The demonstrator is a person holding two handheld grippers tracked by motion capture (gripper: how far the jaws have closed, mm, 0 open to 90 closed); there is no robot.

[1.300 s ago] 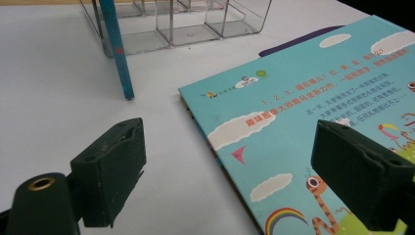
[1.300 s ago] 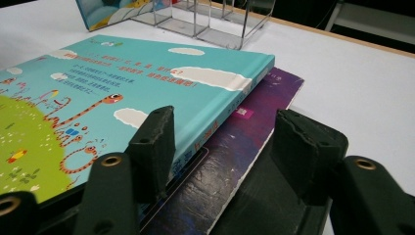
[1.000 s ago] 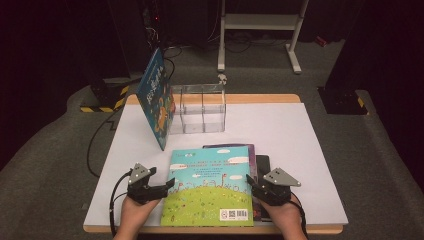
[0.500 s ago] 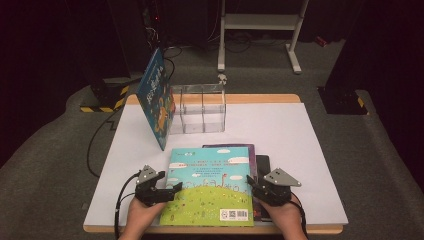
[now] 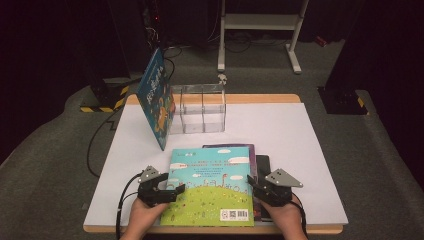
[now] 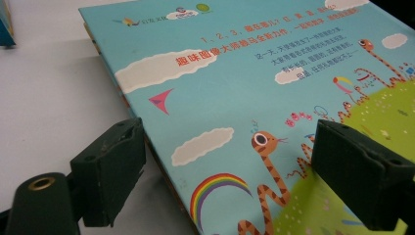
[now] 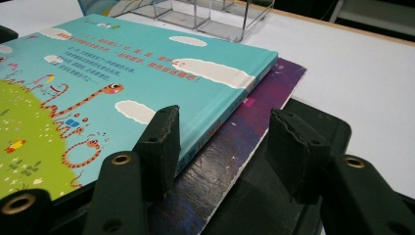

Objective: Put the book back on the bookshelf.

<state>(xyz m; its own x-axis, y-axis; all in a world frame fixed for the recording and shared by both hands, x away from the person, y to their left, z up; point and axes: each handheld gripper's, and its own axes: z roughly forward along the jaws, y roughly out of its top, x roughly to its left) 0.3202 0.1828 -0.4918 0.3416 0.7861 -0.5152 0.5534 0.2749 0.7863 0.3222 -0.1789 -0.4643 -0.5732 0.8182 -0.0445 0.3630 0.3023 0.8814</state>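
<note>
A teal and green picture book (image 5: 210, 185) lies on top of a stack near the table's front edge, also seen in the left gripper view (image 6: 244, 73) and the right gripper view (image 7: 122, 73). Under it lies a purple book (image 7: 235, 147), and a black book (image 5: 262, 165) is lowest. My left gripper (image 5: 172, 189) straddles the top book's left edge, open (image 6: 227, 142), one jaw by the table and one over the cover. At the stack's right edge my right gripper (image 5: 255, 187) is open (image 7: 225, 122), with the teal book's edge and the purple cover between its jaws.
A blue book (image 5: 156, 100) leans upright against a clear plastic organizer (image 5: 202, 107) at the back left of the white table (image 5: 280, 130). A cable hangs off the table's left side. A metal stand (image 5: 260, 22) is on the floor behind.
My left gripper has edged slightly right onto the top book's left edge. The right gripper and the books have not moved.
</note>
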